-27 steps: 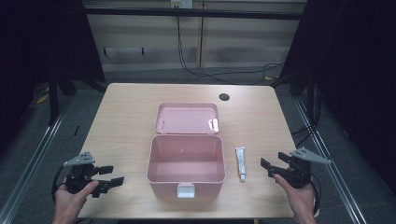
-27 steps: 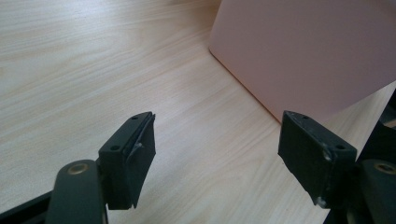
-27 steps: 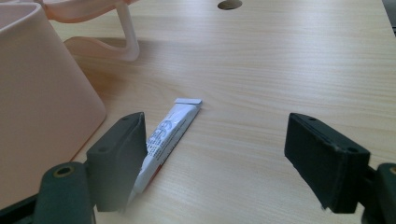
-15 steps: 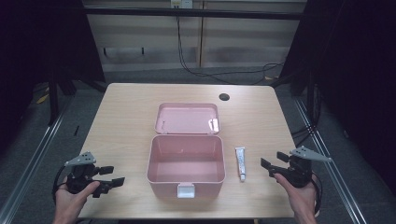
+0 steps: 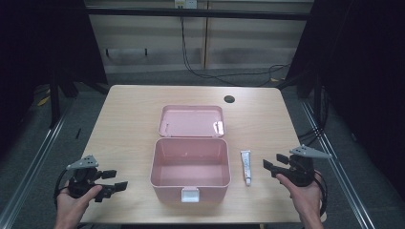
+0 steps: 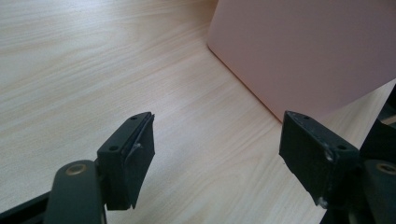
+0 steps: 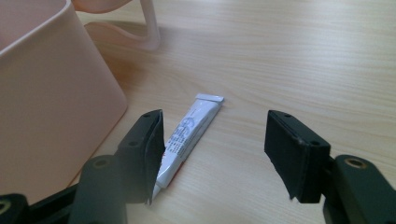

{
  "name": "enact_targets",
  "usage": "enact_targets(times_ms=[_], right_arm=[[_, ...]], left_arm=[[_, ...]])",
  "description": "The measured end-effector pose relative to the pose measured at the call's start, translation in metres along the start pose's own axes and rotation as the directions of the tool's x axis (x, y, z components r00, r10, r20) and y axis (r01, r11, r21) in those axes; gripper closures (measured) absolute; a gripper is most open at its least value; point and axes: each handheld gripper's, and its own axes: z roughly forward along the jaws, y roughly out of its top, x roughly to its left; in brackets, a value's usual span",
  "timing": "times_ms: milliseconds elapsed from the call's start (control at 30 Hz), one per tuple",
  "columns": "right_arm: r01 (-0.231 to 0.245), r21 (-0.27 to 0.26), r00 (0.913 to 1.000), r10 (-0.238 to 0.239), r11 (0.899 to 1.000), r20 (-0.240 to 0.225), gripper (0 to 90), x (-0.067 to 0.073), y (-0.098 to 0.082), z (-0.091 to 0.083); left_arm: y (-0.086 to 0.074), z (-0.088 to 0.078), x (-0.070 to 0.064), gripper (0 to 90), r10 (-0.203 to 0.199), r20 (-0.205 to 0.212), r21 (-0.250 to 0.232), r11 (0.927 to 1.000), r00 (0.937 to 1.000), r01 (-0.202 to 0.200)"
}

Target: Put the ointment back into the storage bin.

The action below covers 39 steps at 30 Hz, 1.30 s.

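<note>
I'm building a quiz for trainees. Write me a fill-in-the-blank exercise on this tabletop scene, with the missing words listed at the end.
1. The pink box sits on the table with its lid ____.
2. The small white tube lies on the table to the ____ of the box, as the high view shows it.
3. The inside of the box is ____.
4. The jaws of the right gripper stand ____, nothing between them.

Missing words: open; right; empty; open

Box point(image 5: 191, 164) mid-table point(image 5: 129, 119), lid point(image 5: 192, 120) behind it; tube point(image 5: 246, 167) just right of box.
</note>
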Motion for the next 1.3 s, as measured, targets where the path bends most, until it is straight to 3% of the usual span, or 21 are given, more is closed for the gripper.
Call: enact_targets(times_ms=[67, 133, 367, 467, 800, 900, 1033, 1300], right_arm=[[0.010, 0.017, 0.9999, -0.010, 1.000, 0.007, 38.0, 0.003, 0.004, 0.000], [-0.007, 0.039, 0.9999, 0.008, 0.999, -0.014, 38.4, 0.003, 0.008, 0.001], [0.010, 0.087, 0.9993, -0.007, 0.996, -0.038, 39.5, 0.007, 0.016, 0.004], [0.033, 0.090, 0.9988, -0.030, 0.995, -0.039, 38.9, 0.008, 0.018, 0.004], [0.031, 0.128, 0.9953, -0.019, 0.991, -0.095, 44.9, 0.007, 0.034, 0.011], [0.044, 0.178, 0.9941, -0.025, 0.983, -0.106, 44.9, 0.009, 0.040, 0.014], [0.061, 0.258, 0.9891, -0.024, 0.964, -0.145, 42.0, 0.011, 0.048, 0.019], [0.069, 0.346, 0.9866, -0.013, 0.936, -0.163, 39.3, 0.012, 0.050, 0.027]], left_arm=[[0.000, 0.000, 0.000, 26.5, -0.002, -0.001, 0.001, 1.0000, 1.0000, 0.002], [0.000, 0.000, 0.000, 26.5, 0.000, -0.001, 0.003, 1.0000, 1.0000, 0.000], [0.000, 0.000, 0.000, 26.1, -0.005, 0.000, 0.004, 1.0000, 1.0000, 0.005], [0.000, 0.000, 0.000, 26.1, -0.004, 0.002, 0.007, 1.0000, 1.0000, 0.004], [0.000, 0.001, 0.000, 26.1, -0.007, 0.004, 0.014, 0.9999, 1.0000, 0.007], [0.000, 0.001, 0.000, 26.1, -0.009, 0.000, 0.016, 0.9998, 1.0000, 0.009], [0.000, 0.001, 0.000, 26.1, -0.009, 0.004, 0.017, 0.9998, 1.0000, 0.009], [0.000, 0.002, 0.001, 26.1, -0.009, 0.002, 0.022, 0.9997, 1.0000, 0.009]])
